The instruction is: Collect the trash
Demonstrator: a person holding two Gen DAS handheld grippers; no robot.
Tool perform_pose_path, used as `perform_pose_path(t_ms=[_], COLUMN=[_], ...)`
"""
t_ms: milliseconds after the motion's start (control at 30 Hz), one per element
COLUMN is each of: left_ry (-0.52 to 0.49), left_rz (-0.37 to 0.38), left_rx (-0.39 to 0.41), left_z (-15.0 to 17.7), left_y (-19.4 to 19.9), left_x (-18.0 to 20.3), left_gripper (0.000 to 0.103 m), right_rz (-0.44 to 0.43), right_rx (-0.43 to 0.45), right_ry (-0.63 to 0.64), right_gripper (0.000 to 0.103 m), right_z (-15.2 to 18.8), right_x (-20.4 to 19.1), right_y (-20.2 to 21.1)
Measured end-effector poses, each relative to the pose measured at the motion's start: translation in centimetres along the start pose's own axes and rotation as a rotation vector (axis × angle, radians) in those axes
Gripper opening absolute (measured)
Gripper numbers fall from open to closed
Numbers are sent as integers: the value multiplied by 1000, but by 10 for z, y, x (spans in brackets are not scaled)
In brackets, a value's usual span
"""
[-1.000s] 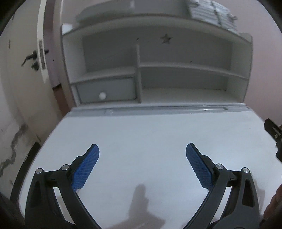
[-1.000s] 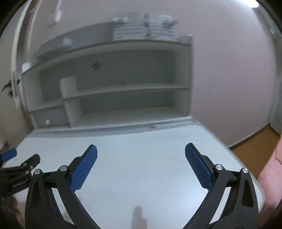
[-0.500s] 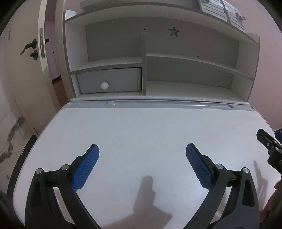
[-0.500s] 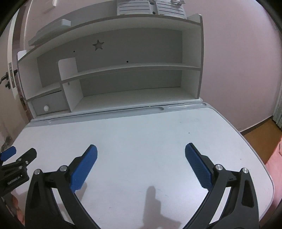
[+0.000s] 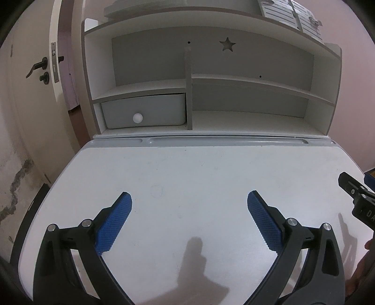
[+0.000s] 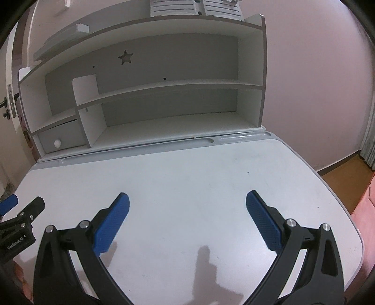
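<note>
I had the left gripper (image 5: 188,211) above the near part of the white desk (image 5: 199,169), its blue pads (image 5: 114,220) spread wide apart with nothing between them. The right gripper (image 6: 187,211) hung over the same desk in the same way, jaws wide and holding nothing. In the left wrist view, the tip of the right gripper showed at the right edge; in the right wrist view, the left gripper's black tip poked in at the left edge, so the two were side by side and apart.

I could not find any trash in either view, so I cannot say where it was. The desk surface I could see carried only faint scuffs and the grippers' shadows.

At the back of the desk ran a grey groove (image 5: 211,141), and behind that stood a white and grey shelf unit (image 5: 257,82) with a star-shaped cutout (image 5: 226,44) in its back panel. A grey drawer (image 5: 143,113) with a round white knob (image 5: 137,118) sat in the lower left compartment. Slatted boxes (image 6: 194,7) sat on top of the unit. To the left of the desk was a door (image 5: 28,93) with a dark handle (image 5: 37,66), and to the right a pink wall (image 6: 316,82) with a strip of wooden floor (image 6: 346,169) below it.
</note>
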State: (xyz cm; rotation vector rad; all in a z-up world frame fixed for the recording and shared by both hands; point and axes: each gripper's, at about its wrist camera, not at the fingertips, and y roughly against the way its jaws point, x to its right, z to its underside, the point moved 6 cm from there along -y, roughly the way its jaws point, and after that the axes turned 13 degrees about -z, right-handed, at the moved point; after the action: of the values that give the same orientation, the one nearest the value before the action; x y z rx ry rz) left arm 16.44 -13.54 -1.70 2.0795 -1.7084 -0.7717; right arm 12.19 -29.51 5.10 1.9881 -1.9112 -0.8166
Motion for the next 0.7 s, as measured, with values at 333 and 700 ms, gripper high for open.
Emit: perform_pose_path(t_ms=[333,700], left_ry=[0,-9], left_rz=[8,13], left_rx=[-16,-29], left_z=[2,3], left_y=[1,-2], left_x=[1,1], left_gripper=[96,96], right_rz=[-4,-5], right_rx=[-4,-4], right_ry=[-16,-15], right_gripper=[96,96], right_z=[1,2], right_x=[8,9], right_y=[1,2])
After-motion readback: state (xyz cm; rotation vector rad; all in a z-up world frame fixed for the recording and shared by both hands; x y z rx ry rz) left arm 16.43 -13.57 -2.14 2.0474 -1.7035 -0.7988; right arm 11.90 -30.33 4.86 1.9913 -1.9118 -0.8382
